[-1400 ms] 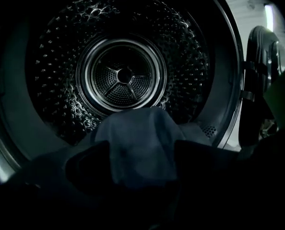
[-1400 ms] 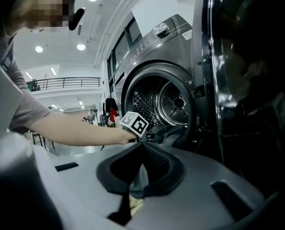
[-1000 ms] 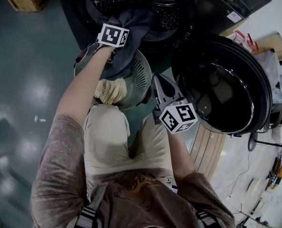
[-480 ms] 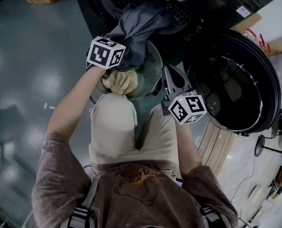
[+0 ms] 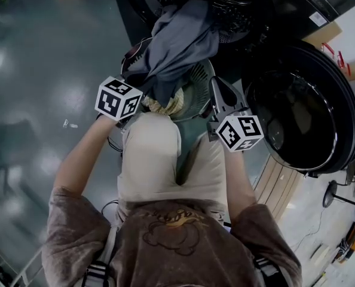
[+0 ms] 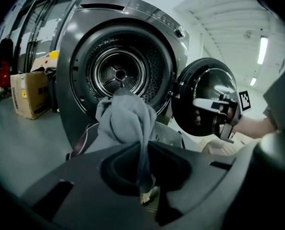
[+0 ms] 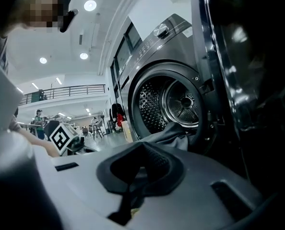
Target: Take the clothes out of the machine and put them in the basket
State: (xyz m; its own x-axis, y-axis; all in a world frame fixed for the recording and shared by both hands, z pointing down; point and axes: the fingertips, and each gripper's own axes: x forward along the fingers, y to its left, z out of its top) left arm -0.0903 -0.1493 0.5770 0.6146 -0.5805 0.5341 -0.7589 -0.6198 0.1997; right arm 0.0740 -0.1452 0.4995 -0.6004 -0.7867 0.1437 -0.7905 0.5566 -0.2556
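Grey cloth fills the left tongs (image 6: 145,188). I read their jaws as clamped on a twisted tail of the garment (image 6: 125,121), which rises from them in a taut rope and widens into a bunched hood. In the head view the garment (image 5: 183,40) spills from the drum mouth and drapes across the far half of the basket (image 5: 198,85). Part of it is in the machine and part over the basket, and none of it has been let go. The left tongs sit at the basket's left rim.

The right tongs (image 7: 128,195) show narrow, the jaws drawn together to a dark slit. I see nothing pinched there that I can name. They hover beside the basket's right rim, between it and the open door (image 5: 303,112).

A cream cloth (image 5: 165,105) lies inside the basket, at its near wall, just beyond my knee (image 5: 150,154). The basket stands on the floor (image 5: 40,70), directly before the machine (image 6: 70,56), whose drum (image 6: 118,73) looks otherwise bare. A box (image 6: 29,95) stands to the machine's left.
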